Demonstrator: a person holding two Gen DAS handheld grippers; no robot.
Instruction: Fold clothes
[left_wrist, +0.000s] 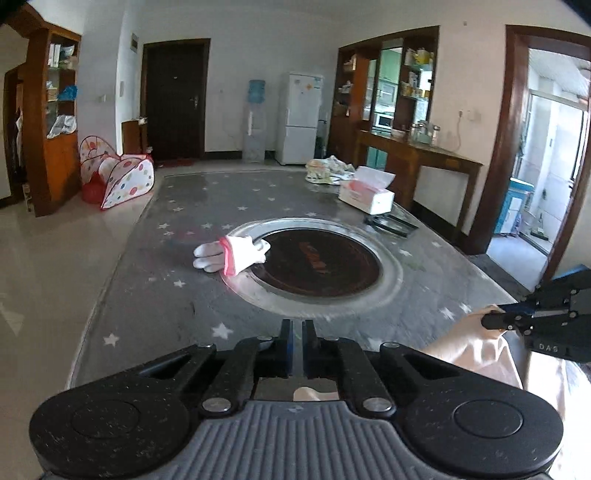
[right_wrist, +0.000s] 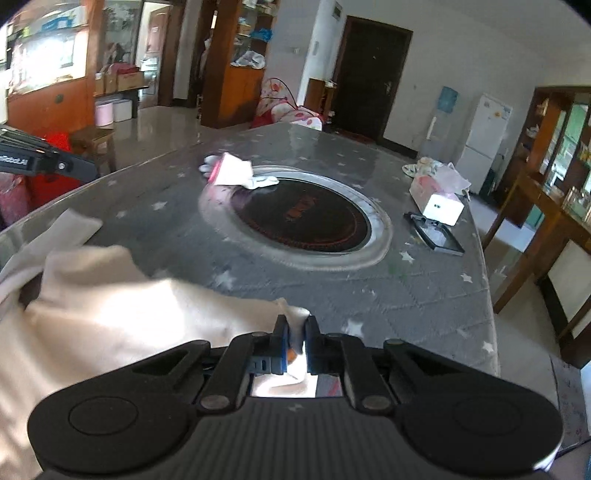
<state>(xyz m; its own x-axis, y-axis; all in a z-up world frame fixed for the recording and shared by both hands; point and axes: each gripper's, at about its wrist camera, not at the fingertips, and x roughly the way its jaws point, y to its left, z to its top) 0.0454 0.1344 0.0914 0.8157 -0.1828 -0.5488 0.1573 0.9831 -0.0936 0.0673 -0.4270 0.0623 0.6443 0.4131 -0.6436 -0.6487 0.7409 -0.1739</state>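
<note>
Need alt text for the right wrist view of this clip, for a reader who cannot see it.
The right tongs are shut on a corner of a cream garment that lies bunched at the near edge of a grey star-patterned table. Farther off, a white glove rests on the rim of a round inset burner, with a tissue box to the right.

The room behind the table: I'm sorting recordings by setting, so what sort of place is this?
Most likely a home's dining and living area: a white fridge beside a water dispenser, a child's play tent on the floor, and a dining table with a built-in hotplate.
</note>
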